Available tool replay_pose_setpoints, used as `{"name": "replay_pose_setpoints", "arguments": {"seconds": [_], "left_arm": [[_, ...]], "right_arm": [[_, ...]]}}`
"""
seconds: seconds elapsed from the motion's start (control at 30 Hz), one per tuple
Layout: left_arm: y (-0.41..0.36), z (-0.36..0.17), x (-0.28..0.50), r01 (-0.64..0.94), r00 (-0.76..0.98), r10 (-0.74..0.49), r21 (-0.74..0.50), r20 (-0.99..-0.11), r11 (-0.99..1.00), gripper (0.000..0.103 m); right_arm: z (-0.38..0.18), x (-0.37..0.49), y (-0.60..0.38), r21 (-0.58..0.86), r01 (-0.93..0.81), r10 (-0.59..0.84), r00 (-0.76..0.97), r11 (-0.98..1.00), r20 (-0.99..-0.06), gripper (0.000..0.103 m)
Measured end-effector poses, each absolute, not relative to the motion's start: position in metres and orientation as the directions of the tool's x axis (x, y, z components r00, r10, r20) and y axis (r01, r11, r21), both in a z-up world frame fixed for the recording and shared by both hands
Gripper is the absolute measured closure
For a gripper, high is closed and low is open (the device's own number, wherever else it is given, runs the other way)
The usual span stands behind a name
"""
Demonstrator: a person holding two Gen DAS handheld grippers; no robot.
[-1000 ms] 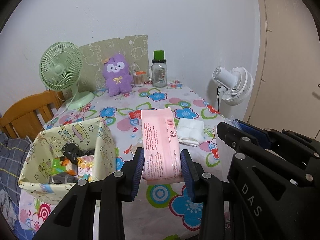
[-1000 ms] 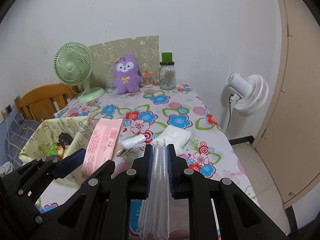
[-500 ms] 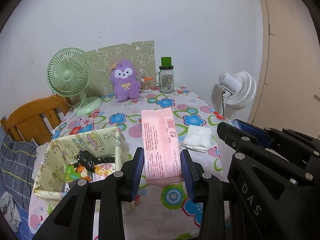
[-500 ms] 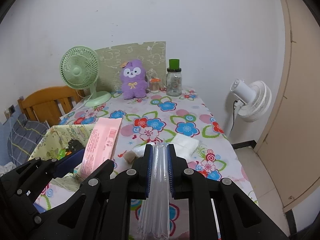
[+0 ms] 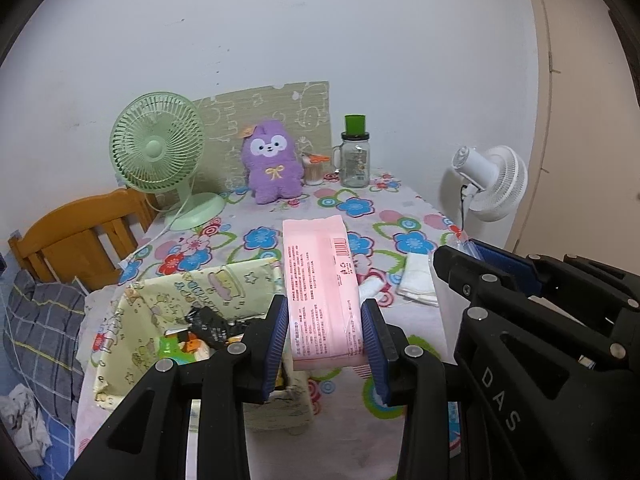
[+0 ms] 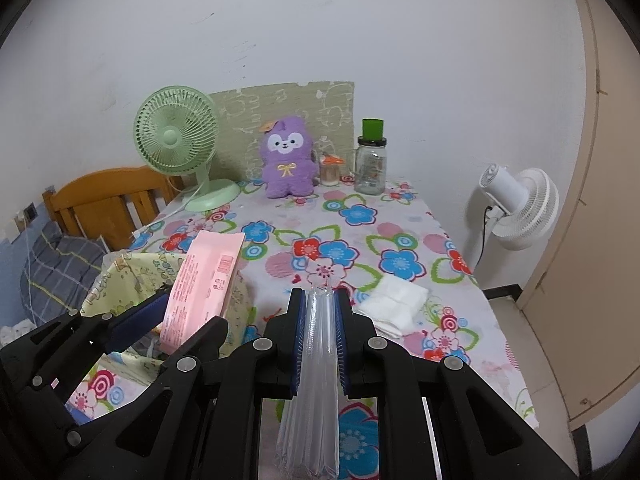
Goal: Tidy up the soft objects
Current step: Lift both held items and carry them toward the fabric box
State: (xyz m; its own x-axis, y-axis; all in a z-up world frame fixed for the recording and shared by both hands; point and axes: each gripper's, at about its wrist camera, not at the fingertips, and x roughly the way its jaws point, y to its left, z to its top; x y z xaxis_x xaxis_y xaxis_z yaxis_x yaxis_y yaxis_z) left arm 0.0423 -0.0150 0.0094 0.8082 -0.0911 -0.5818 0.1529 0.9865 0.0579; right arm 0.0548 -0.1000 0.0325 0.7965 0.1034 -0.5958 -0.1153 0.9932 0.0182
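Left wrist view.
- Left gripper: jaws clamped on the two long sides of a pink pack, which juts forward from between the blue pads, printed face and barcode up, held above the tabletop.
- Fabric bin, pale yellow with cartoon print: below and left of the gripper, open-topped; dark and bright-coloured small items lie inside, too jumbled to name.
- Folded white cloth: ahead and right of the gripper, flat on the floral tablecloth; a small white roll lies just beside the pack's right edge.
- Right gripper: at the right edge, seen side-on.
- Far ahead, against the wall: green desk fan, purple plush, glass jar with green cap. White fan beyond the table's right edge. Wooden chair at far left.

Right wrist view.
- Right gripper: jaws closed narrowly on a clear plastic bag, which stands edge-on between the pads and hangs down toward the camera.
- Left gripper: to the left, gripping the pink pack tilted up over the fabric bin.
- Folded white cloth: just ahead and right of the gripper, on the tablecloth.
- Purple plush, green desk fan, jar: far ahead at the wall. White fan off to the right.
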Motion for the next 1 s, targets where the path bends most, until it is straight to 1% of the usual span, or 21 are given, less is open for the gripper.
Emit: {"name": "replay_pose_setpoints", "arguments": {"seconds": [0.43, 1.0], "left_arm": [[0.022, 0.005, 0.055, 0.1, 0.794, -0.053, 0.044, -0.605, 0.994, 0.065], [0.064, -0.006, 0.074, 0.064, 0.774, -0.053, -0.007, -0.632, 0.998, 0.065]], "right_arm": [[0.025, 0.075, -0.06, 0.006, -0.178, 0.143, 0.766, 0.984, -0.627, 0.086], [0.014, 0.103, -0.011, -0.023, -0.246, 0.167, 0.722, 0.969, -0.671, 0.086]]}}
